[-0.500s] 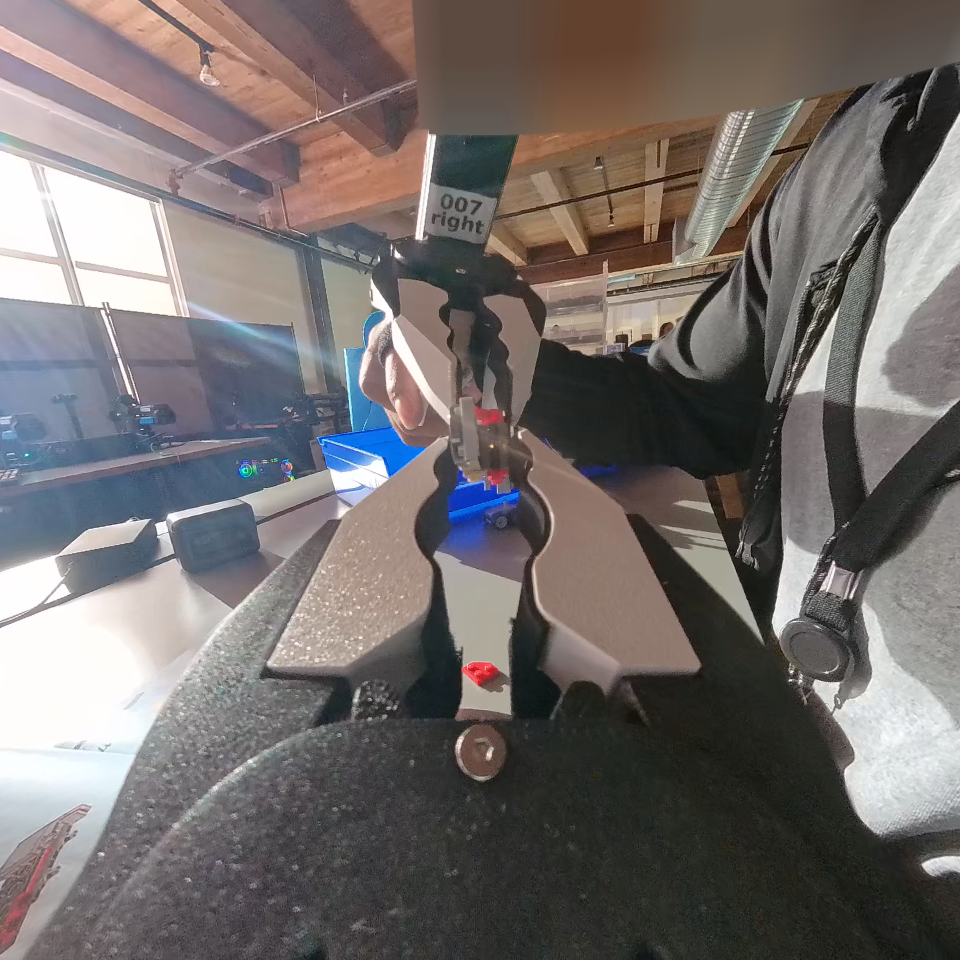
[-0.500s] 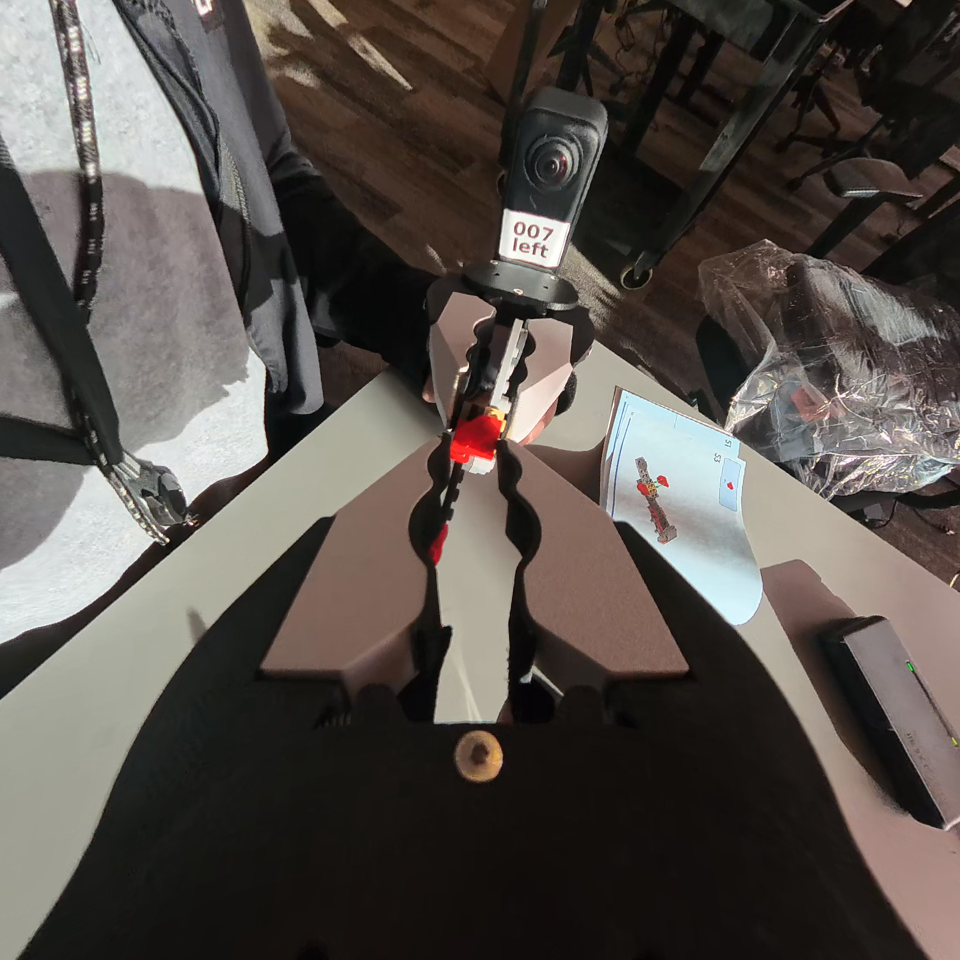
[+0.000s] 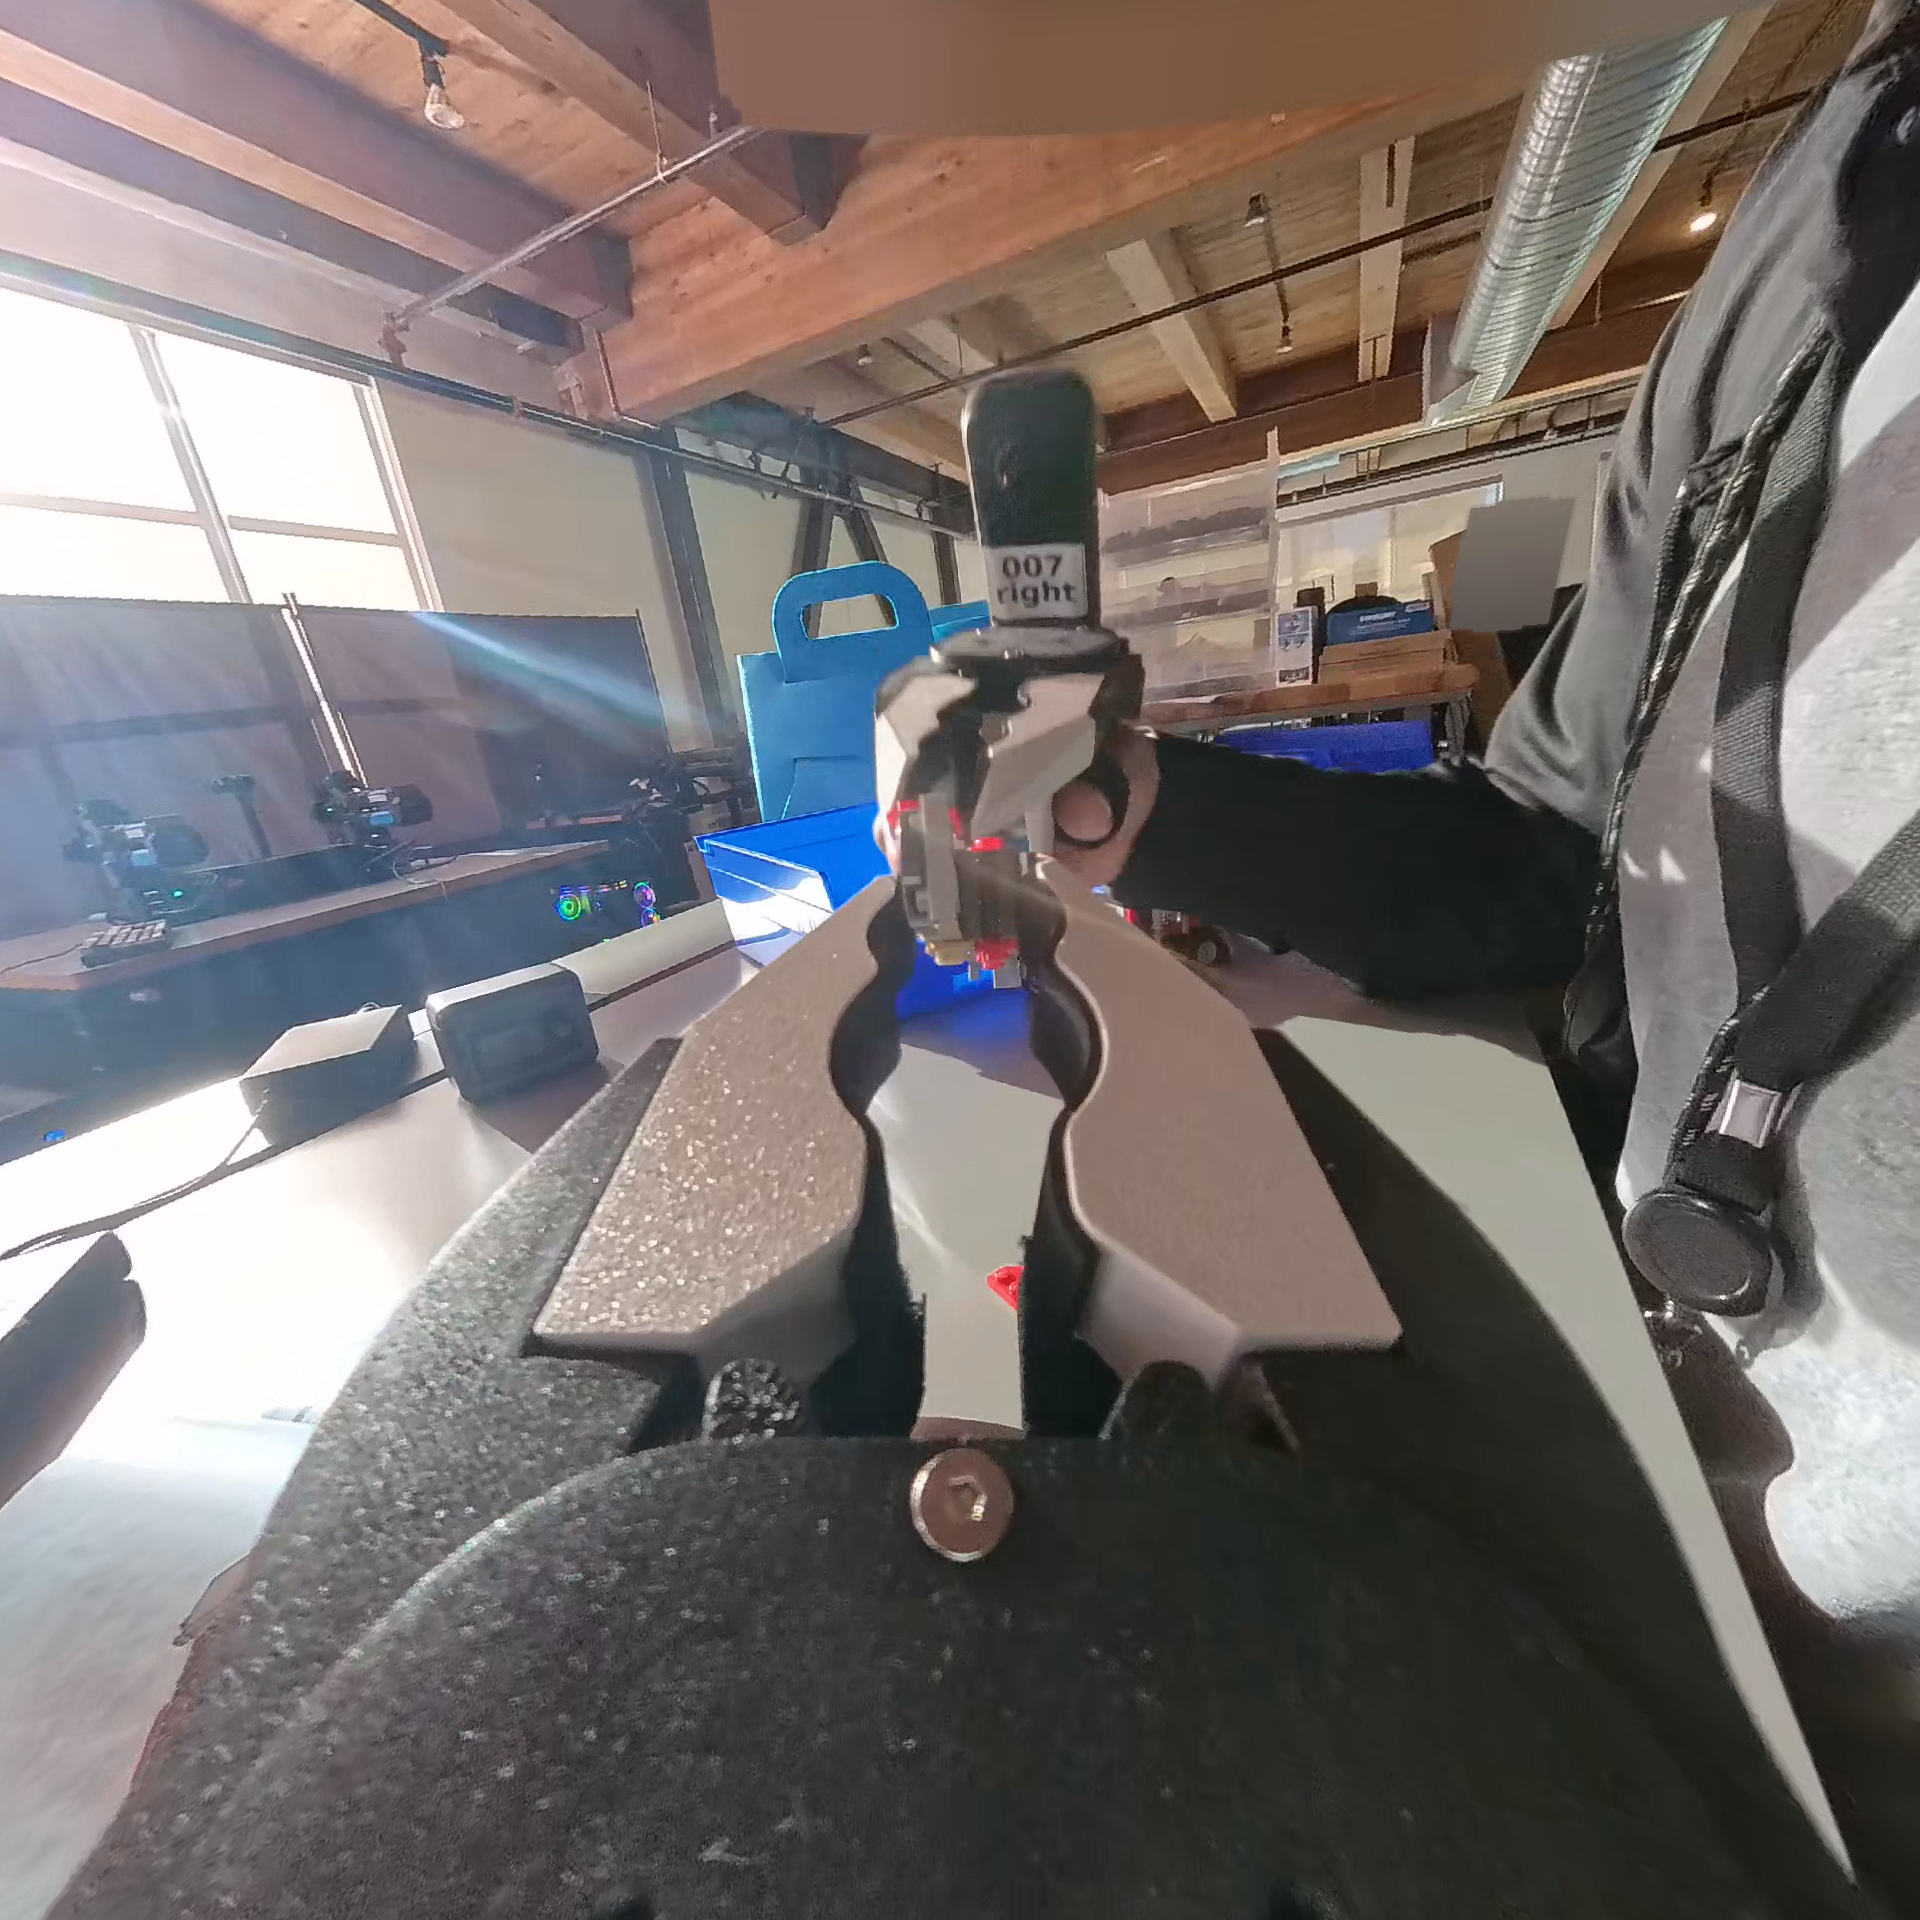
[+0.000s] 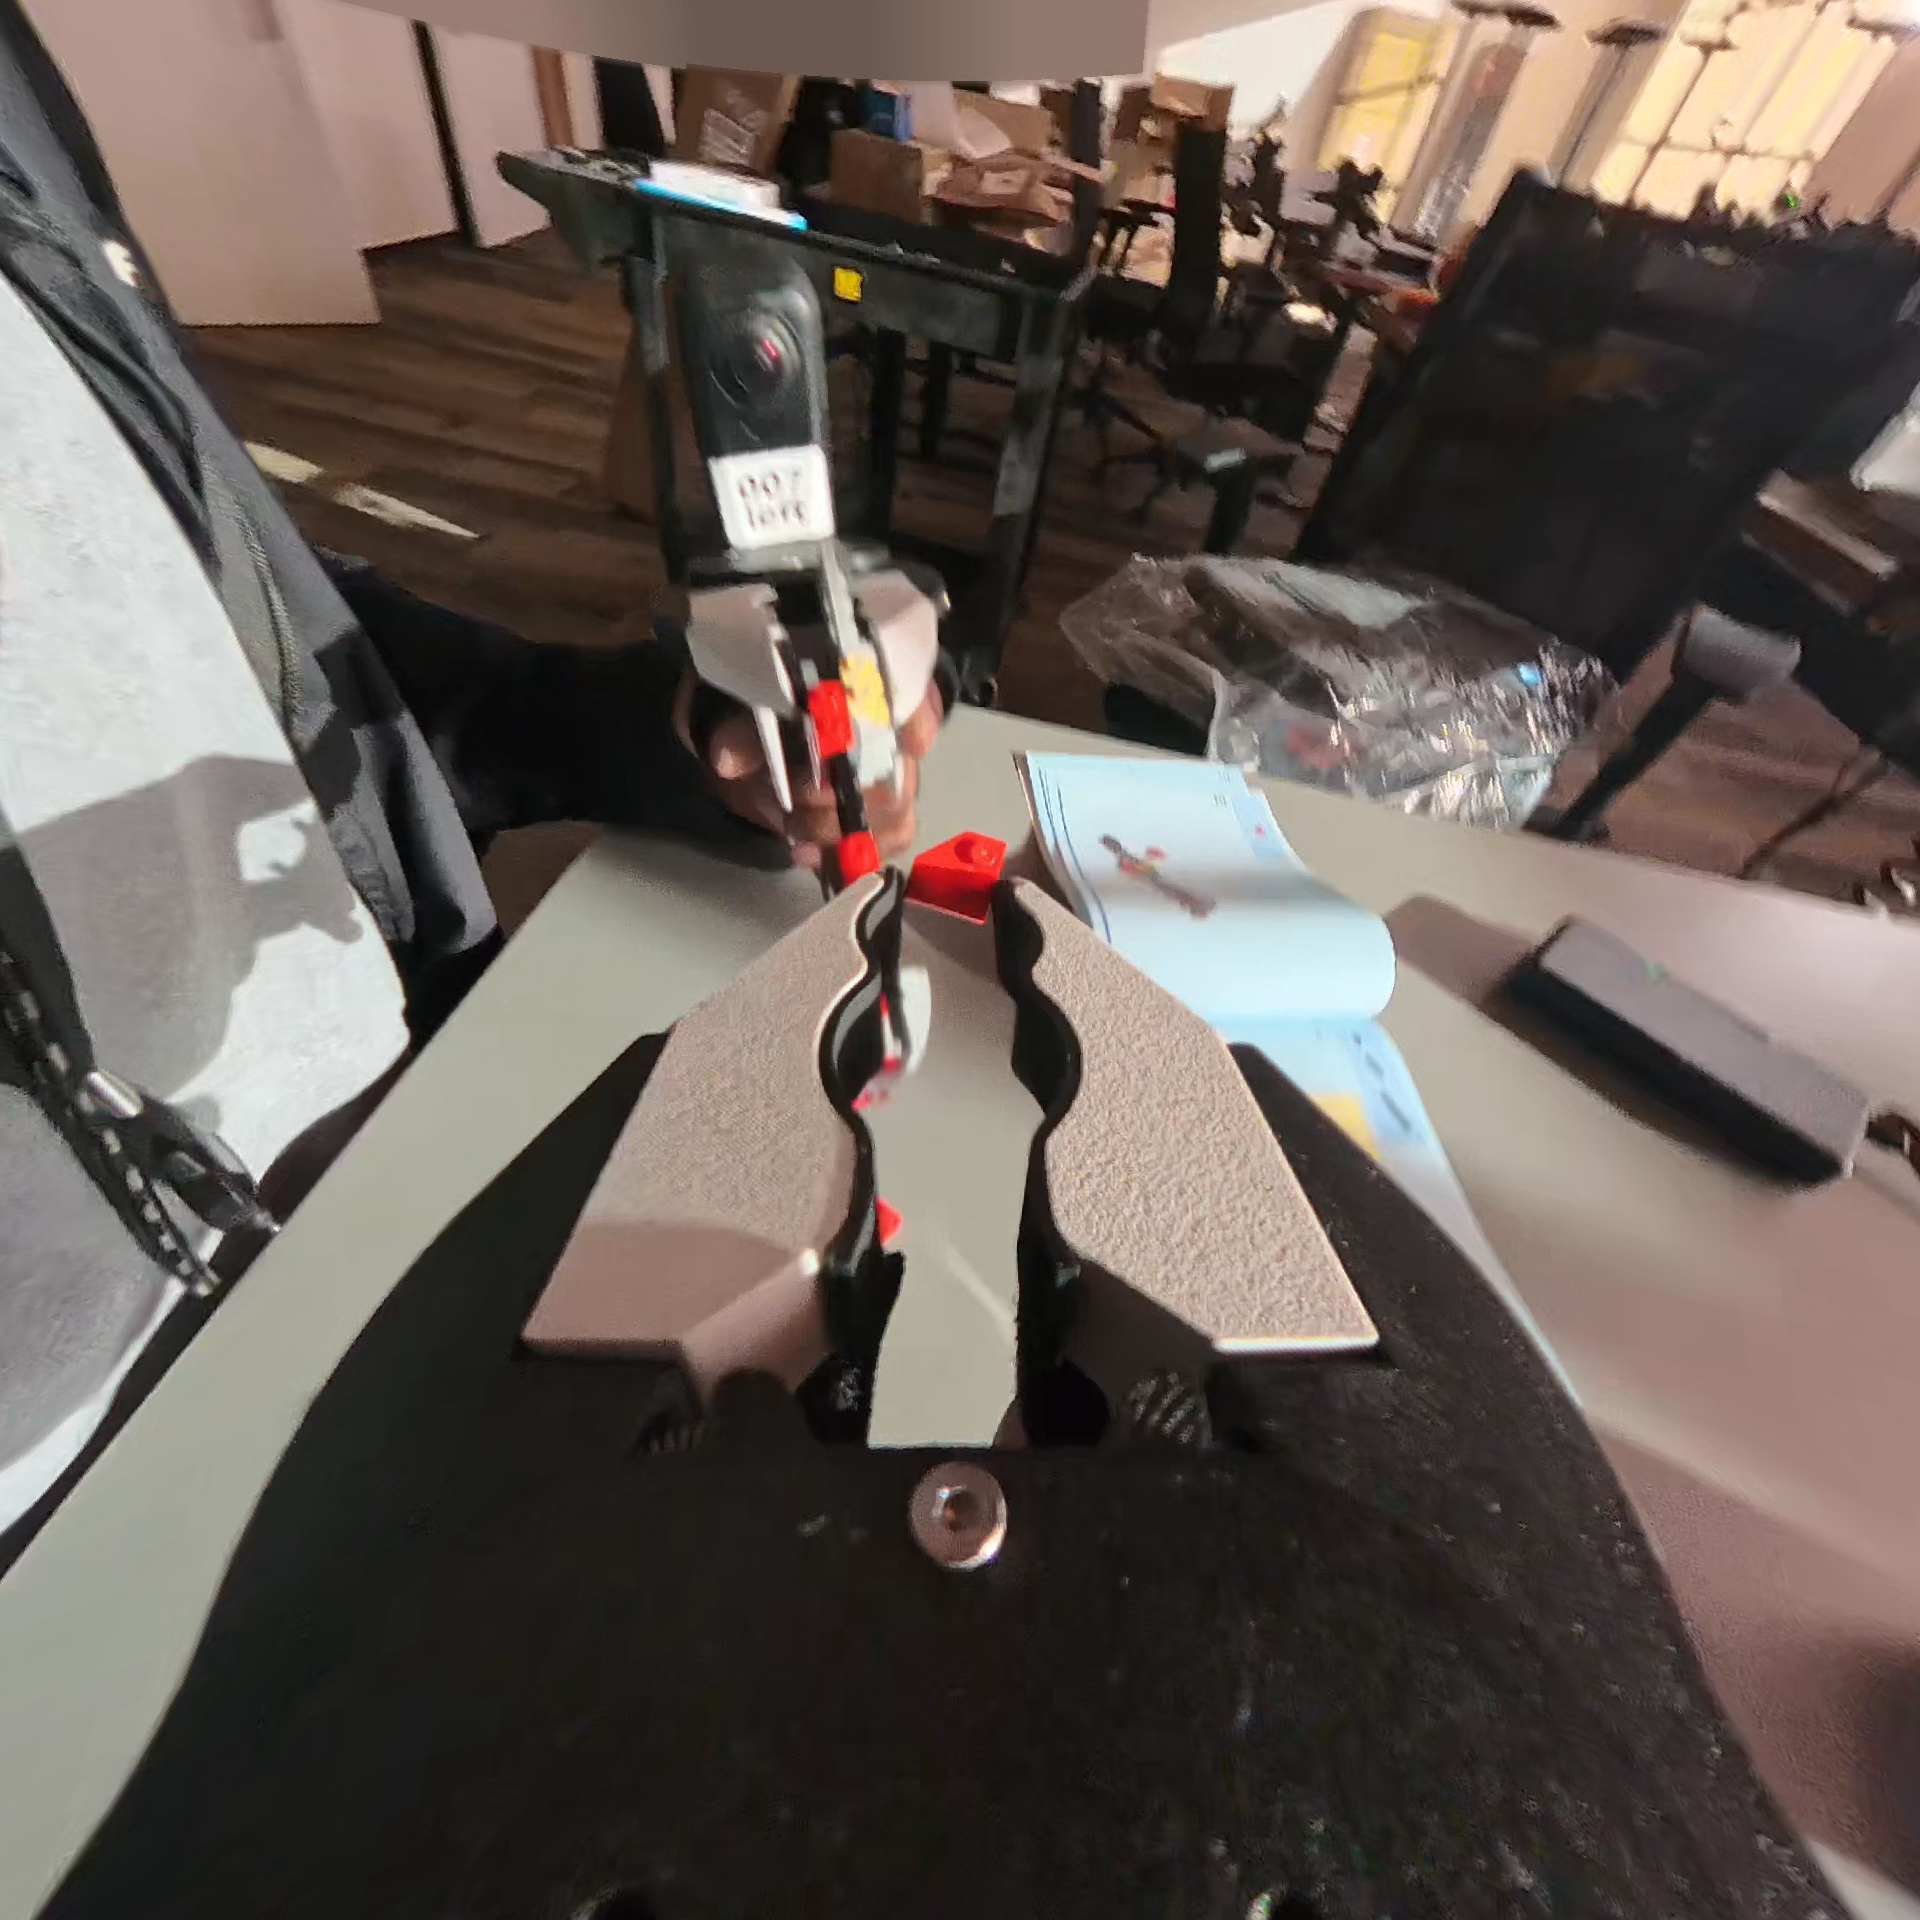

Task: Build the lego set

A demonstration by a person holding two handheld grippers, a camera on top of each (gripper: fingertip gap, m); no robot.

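The left gripper (image 3: 961,914) is clamping the lego model (image 3: 940,883), a slim grey, black and red build standing upright between its tips, raised above the table (image 3: 956,1226). From the right wrist view the same model (image 4: 847,748) is showing as a red-and-black column pinched in the left gripper (image 4: 831,748), lifted over the table's near edge beside the person's torso. The right gripper (image 4: 940,899) is holding its fingers parted, with a small red brick (image 4: 958,875) sitting right between the tips; whether the pads are actually pressing on it is too close to call. In the left wrist view the right gripper (image 3: 982,805) is hovering just behind the model, facing it. A loose red piece (image 3: 1004,1286) is lying on the table below the left gripper. The open instruction booklet (image 4: 1226,914) is lying flat toward the far edge, with a dark flat device (image 4: 1683,1049) resting beyond it to the right.
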